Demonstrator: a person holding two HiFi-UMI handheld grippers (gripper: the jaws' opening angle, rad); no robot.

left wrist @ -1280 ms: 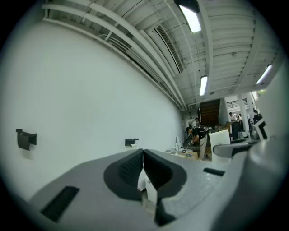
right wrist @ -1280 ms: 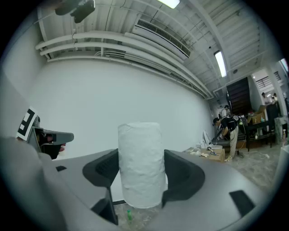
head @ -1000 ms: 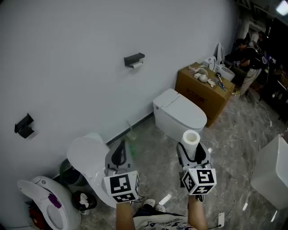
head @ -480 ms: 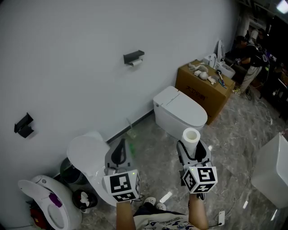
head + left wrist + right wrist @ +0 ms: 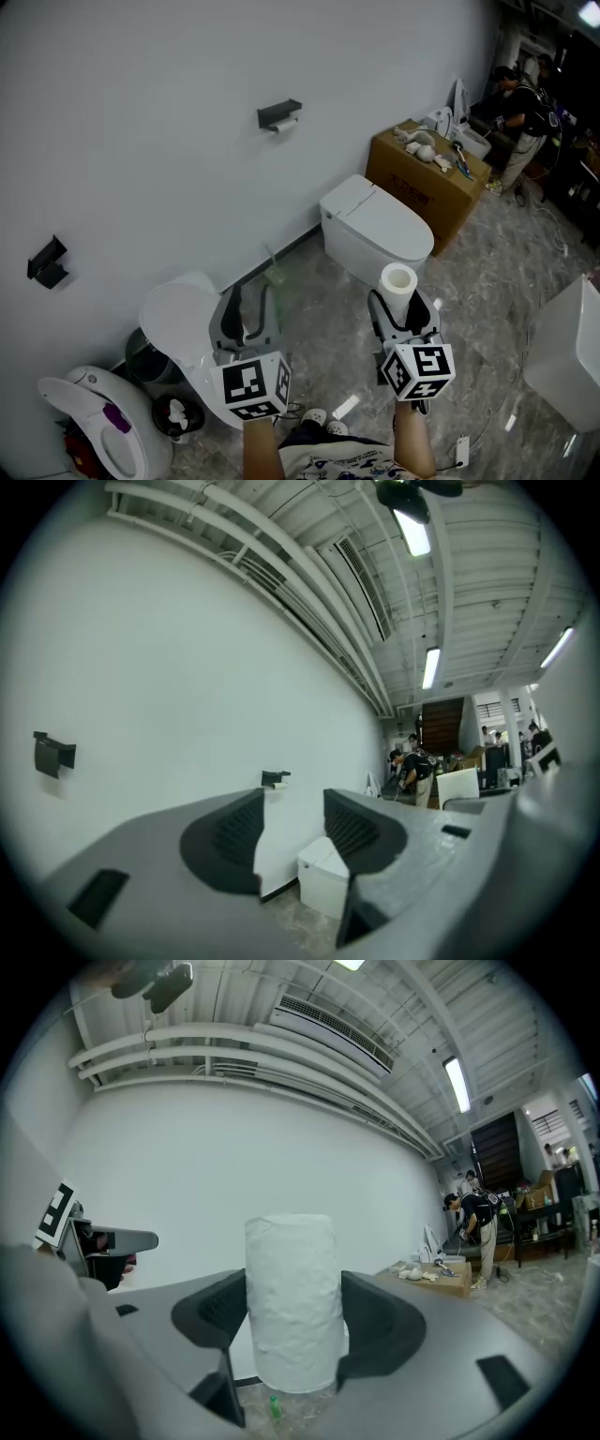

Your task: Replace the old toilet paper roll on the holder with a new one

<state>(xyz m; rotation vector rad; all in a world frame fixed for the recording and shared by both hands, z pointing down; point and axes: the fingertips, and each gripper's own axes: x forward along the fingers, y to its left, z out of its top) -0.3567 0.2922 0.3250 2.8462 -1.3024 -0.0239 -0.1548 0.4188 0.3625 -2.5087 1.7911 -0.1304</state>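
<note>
A black holder [image 5: 278, 115] is fixed to the white wall, with the small old roll [image 5: 288, 126] hanging under it. The left gripper view shows the same holder [image 5: 275, 778] far ahead. My right gripper [image 5: 400, 307] is shut on the new white roll [image 5: 398, 281], which stands upright between the jaws [image 5: 292, 1283]. My left gripper [image 5: 249, 306] is held low at the left, far from the holder. Its jaws have just been opening and stand apart with nothing between them [image 5: 292, 829].
A white toilet [image 5: 375, 230] stands against the wall below the holder, beside a cardboard box [image 5: 424, 186] with loose items on top. A second black holder [image 5: 47, 262] is on the wall at left. Toilet parts [image 5: 183, 328] lie at lower left. A person [image 5: 518, 105] stands far right.
The left gripper's jaws were shut in both earlier frames and are now spread apart. The right gripper still holds the roll in the same place.
</note>
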